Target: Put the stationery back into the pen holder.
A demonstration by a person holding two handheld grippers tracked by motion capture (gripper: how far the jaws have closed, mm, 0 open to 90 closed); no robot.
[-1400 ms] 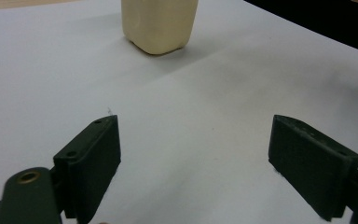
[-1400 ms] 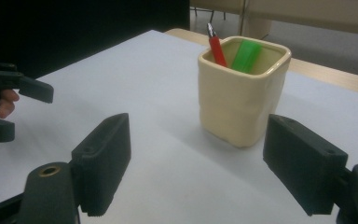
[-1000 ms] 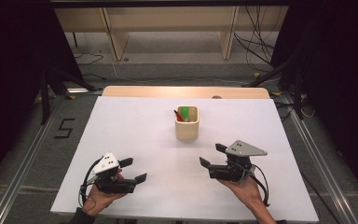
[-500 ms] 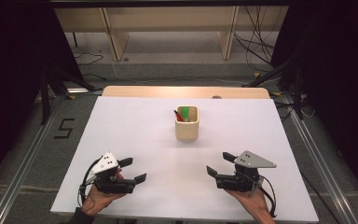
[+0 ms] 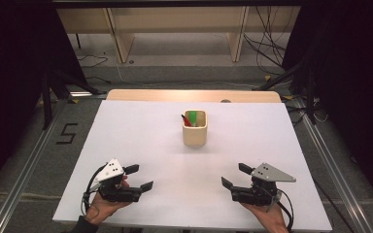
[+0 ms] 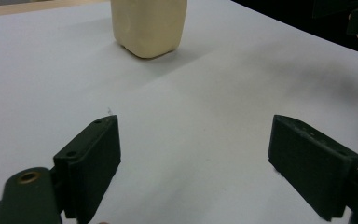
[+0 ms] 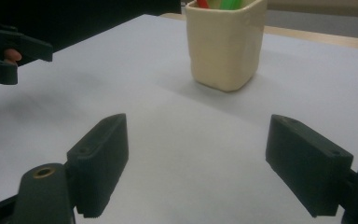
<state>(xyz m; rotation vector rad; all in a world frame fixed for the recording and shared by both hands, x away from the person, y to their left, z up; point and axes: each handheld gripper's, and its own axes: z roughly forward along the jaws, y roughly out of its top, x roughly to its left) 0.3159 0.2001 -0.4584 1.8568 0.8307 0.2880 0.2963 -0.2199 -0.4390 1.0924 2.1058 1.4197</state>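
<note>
Both tools gaping, empty: left tool point(image 5: 138, 178), right tool point(image 5: 233, 176) near front table point(image 5: 141, 126) edge; cup point(image 5: 194, 128) well apart.

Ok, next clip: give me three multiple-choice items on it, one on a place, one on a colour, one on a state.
1. Where does the cream cup stand?
A. mid-table, beyond both tongs
B. at the near edge
C. on the floor

2. What colours are the items in the cup?
A. blue and yellow
B. red and green
C. black and white

3. How are the left tongs and right tongs?
A. both open, empty
B. both shut
C. left holding the cup

Answers: 1 A, the high view shows it centred, farther off; 2 B, red and green tips show; 3 A, both gripper views show jaws apart, nothing between.
</note>
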